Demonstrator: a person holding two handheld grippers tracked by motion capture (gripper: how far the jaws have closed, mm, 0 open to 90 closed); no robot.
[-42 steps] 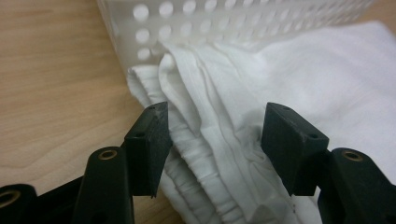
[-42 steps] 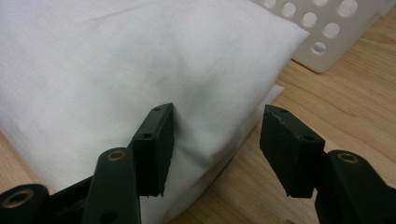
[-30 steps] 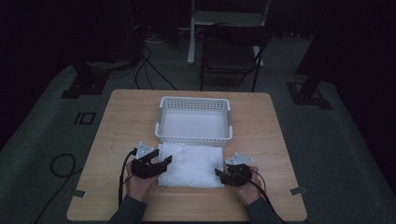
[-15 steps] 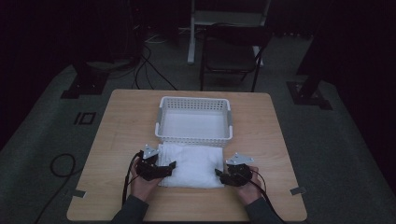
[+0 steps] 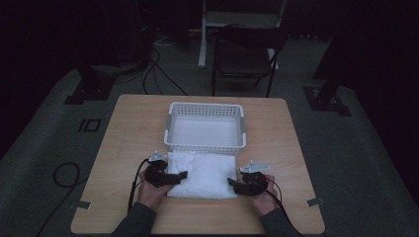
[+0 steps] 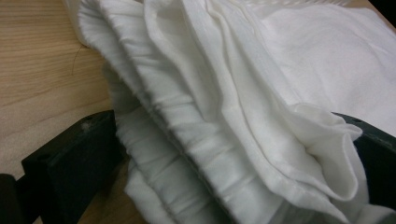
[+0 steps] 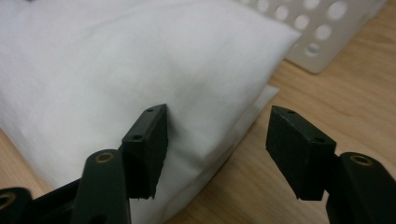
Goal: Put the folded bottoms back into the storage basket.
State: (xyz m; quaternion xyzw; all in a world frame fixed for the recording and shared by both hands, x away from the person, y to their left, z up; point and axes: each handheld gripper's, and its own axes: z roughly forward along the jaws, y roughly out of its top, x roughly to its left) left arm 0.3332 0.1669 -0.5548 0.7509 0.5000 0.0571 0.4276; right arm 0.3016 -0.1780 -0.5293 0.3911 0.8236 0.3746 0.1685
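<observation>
A folded white cloth [image 5: 202,174] lies on the wooden table [image 5: 123,128], just in front of a white basket [image 5: 170,123]. My left gripper [image 5: 180,175] is at the cloth's left edge. Its jaws have just been opening and stand wide, with the stacked folds [image 6: 233,93] loose between them [image 6: 224,135]. At the cloth's right edge my right gripper [image 5: 231,181] has also been opening a little. One of its jaws is over the cloth [image 7: 116,70] and the other over bare wood, and the pads press on nothing [image 7: 217,121].
The perforated basket [image 7: 322,32] stands close behind the cloth, and nothing lies in it. A dark chair [image 5: 247,54] and cables [image 5: 158,74] are on the floor beyond the table's far edge. Tape marks the table's near corners [image 5: 314,201].
My left gripper has sunk toward the table at the cloth's left edge and its jaws have spread wide. My right gripper has stayed in place, its jaws slightly wider.
</observation>
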